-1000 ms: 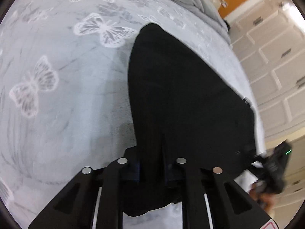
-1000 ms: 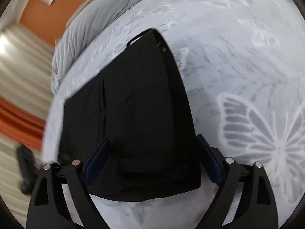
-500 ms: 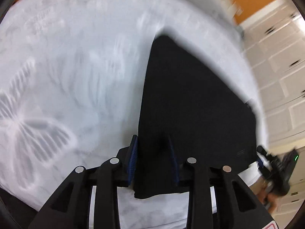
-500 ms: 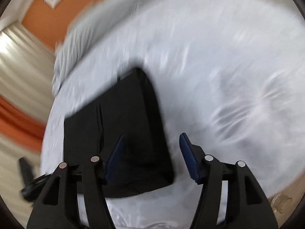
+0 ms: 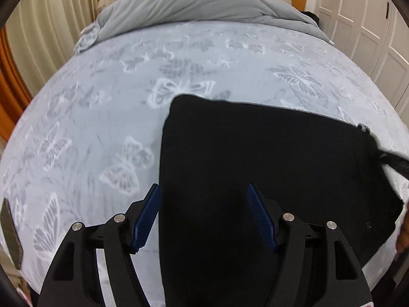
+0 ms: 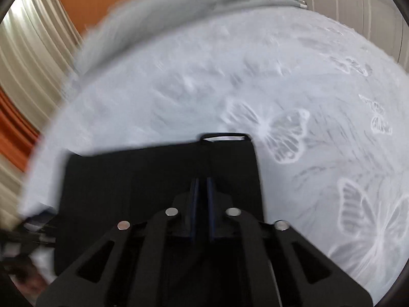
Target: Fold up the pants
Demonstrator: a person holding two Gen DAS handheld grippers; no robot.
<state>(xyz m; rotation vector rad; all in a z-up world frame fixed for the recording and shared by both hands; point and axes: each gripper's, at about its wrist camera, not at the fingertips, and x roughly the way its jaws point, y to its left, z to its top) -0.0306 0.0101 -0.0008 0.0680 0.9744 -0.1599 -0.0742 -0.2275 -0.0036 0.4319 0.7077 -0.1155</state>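
Right now I see the bed (image 5: 97, 117), its pale butterfly-print cover filling both views, with a grey duvet (image 5: 194, 2) bunched at the far end. On it the black pants (image 5: 255, 158) lie folded into a flat block near the close edge. My left gripper (image 5: 203, 215) hangs above them, its blue fingers (image 5: 147, 217) spreading wider with nothing pinched. My right gripper (image 6: 202, 204) has its fingers (image 6: 210, 204) pressed together on nothing, over the pants (image 6: 143, 179)

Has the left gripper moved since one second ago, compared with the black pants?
Yes. The left gripper has let go of the black pants and drawn back above them; its jaws are opening, pads off the cloth.
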